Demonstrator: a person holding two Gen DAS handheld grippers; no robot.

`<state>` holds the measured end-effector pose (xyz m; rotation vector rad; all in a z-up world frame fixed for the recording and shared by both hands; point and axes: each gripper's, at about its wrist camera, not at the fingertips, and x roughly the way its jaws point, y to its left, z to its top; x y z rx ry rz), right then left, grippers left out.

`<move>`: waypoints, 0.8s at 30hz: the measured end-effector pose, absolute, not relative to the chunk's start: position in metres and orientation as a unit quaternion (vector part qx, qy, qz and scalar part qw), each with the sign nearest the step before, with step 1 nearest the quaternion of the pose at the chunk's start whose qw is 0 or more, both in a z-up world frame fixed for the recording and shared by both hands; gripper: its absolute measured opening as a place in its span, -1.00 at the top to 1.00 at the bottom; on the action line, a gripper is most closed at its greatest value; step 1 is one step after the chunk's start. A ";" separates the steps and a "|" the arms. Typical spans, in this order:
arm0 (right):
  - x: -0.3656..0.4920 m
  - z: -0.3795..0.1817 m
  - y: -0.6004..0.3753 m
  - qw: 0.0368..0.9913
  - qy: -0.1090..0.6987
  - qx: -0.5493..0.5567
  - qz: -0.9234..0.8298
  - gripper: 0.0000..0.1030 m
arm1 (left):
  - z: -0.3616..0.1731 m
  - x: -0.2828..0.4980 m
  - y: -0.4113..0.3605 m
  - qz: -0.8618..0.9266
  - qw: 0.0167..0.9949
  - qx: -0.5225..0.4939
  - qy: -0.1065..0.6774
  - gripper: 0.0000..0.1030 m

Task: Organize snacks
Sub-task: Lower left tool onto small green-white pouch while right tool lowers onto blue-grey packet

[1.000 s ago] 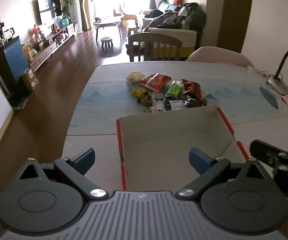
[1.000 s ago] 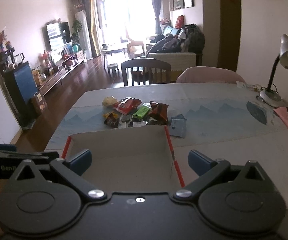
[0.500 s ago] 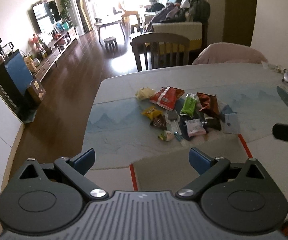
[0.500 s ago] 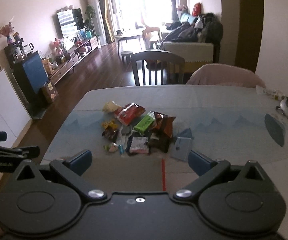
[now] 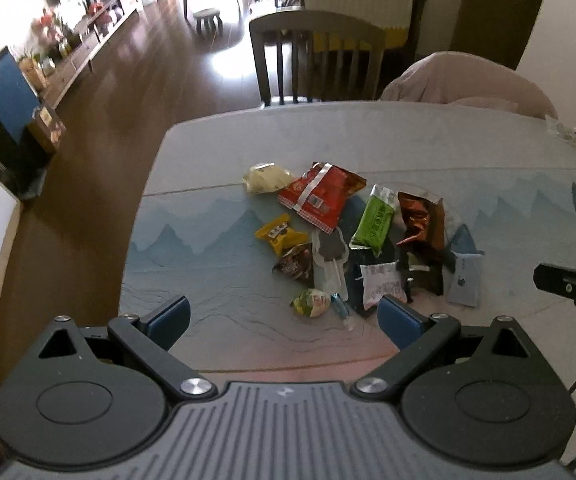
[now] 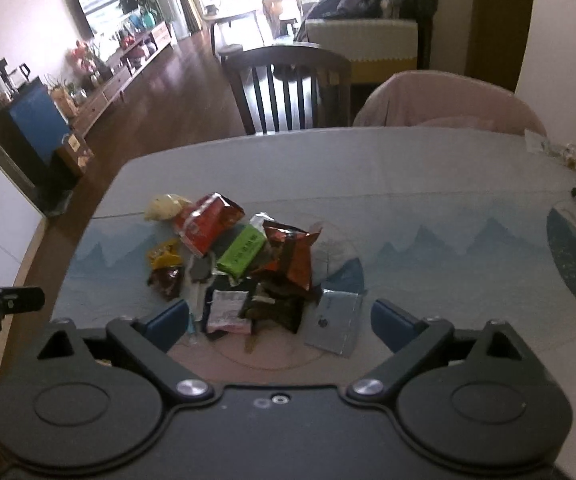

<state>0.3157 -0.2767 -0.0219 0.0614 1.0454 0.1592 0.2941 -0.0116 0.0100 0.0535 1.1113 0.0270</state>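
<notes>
I see my left gripper (image 5: 283, 316) wide open and empty. My right gripper (image 6: 279, 320) is closing, nothing yet between its jaws. The snacks (image 5: 352, 236) lie heaped on the table (image 5: 215, 168). Writing on the green packet (image 5: 374, 222) is unreadable.

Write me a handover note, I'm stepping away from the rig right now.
Left gripper: open, empty, above the near edge of the snack pile.
Right gripper: jaws closing slightly, nothing gripped, pile just ahead.
Snacks lie loose on the pale blue table mat: red foil bag, green wrapped bar, yellow packet, brown foil bag.
Done: nothing sorted.
Left: everything.
</notes>
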 end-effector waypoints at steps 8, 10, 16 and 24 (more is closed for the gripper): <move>0.365 -0.075 -0.291 0.832 0.551 0.021 0.063 -0.81 | -0.057 0.357 -0.011 0.029 0.804 0.004 0.594 -0.95; 0.375 -0.091 -0.294 0.822 0.566 0.021 0.058 -0.78 | -0.077 0.367 -0.012 0.034 0.795 0.002 0.605 -0.95; 0.397 -0.144 -0.302 0.790 0.610 0.023 0.052 -0.66 | -0.133 0.385 -0.021 0.041 0.761 0.001 0.647 -0.94; 0.411 -0.187 -0.302 0.768 0.639 0.012 0.050 -0.56 | -0.178 0.394 -0.014 0.067 0.728 -0.010 0.682 -0.93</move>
